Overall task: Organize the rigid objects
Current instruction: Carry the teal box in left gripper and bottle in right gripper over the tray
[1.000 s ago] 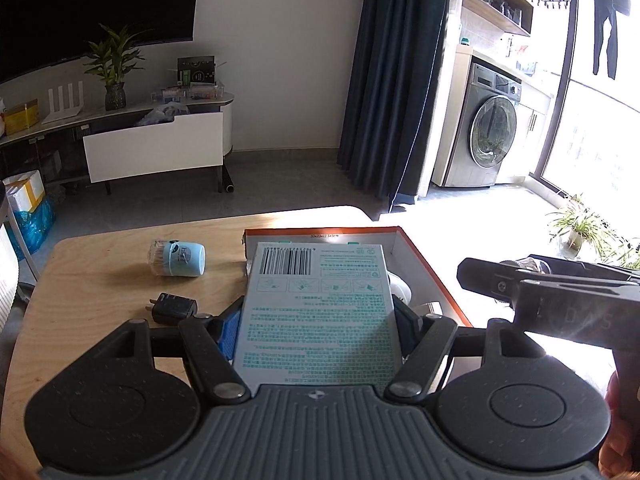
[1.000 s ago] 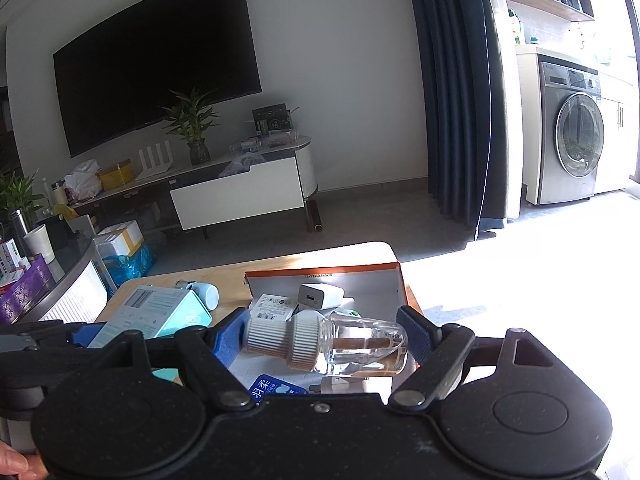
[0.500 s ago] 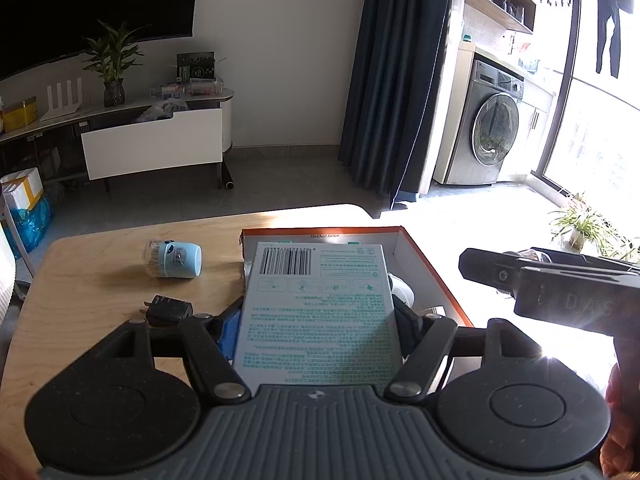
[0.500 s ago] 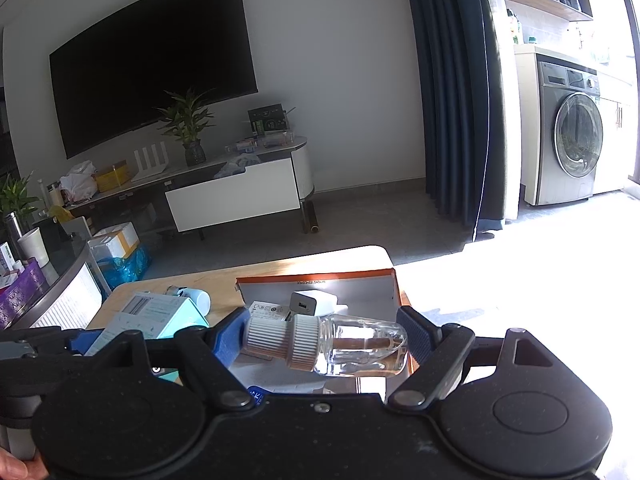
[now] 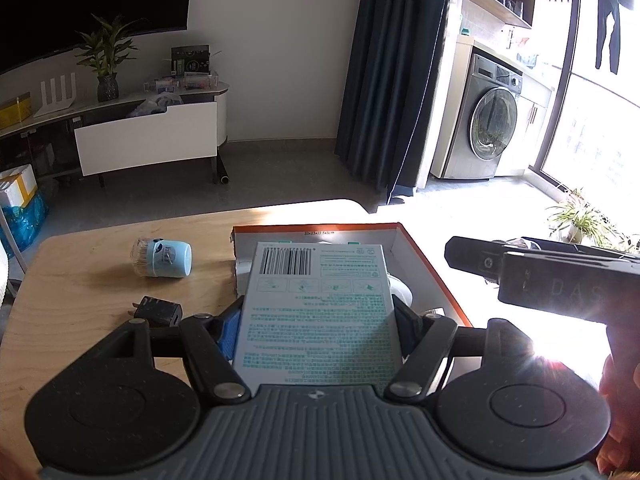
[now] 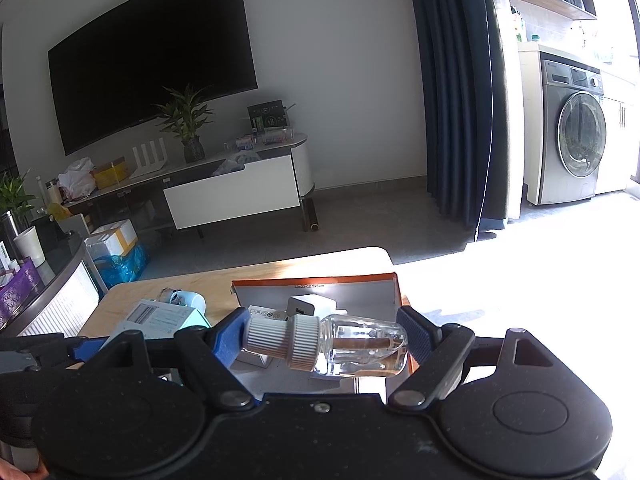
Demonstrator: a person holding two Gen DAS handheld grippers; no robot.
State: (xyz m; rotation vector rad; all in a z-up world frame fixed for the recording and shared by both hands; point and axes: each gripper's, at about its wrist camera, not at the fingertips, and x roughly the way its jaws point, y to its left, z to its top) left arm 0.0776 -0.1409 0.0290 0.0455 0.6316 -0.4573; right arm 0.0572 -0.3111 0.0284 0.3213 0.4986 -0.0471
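My left gripper [image 5: 318, 320] is shut on a flat white box with teal print and a barcode [image 5: 316, 312], held over the near end of an orange-rimmed cardboard tray [image 5: 424, 248]. My right gripper [image 6: 326, 342] is shut on a clear glass bottle with a white ribbed cap [image 6: 332, 344], held sideways above the same tray [image 6: 396, 284]. The tray holds a white charger [image 6: 310, 306] and small packets. The held white box also shows in the right wrist view [image 6: 160, 320]. The right gripper's body shows in the left wrist view [image 5: 560, 276].
On the wooden table [image 5: 92, 280] lie a light blue capped container [image 5: 164, 258] on its side and a black plug adapter [image 5: 158, 310], both left of the tray. The table's far edge [image 5: 280, 206] drops to the floor. A TV cabinet [image 6: 232, 192] stands beyond.
Both grippers have drifted slightly; the tray and table objects sit a little lower and nearer in the views. Both grips are unchanged.
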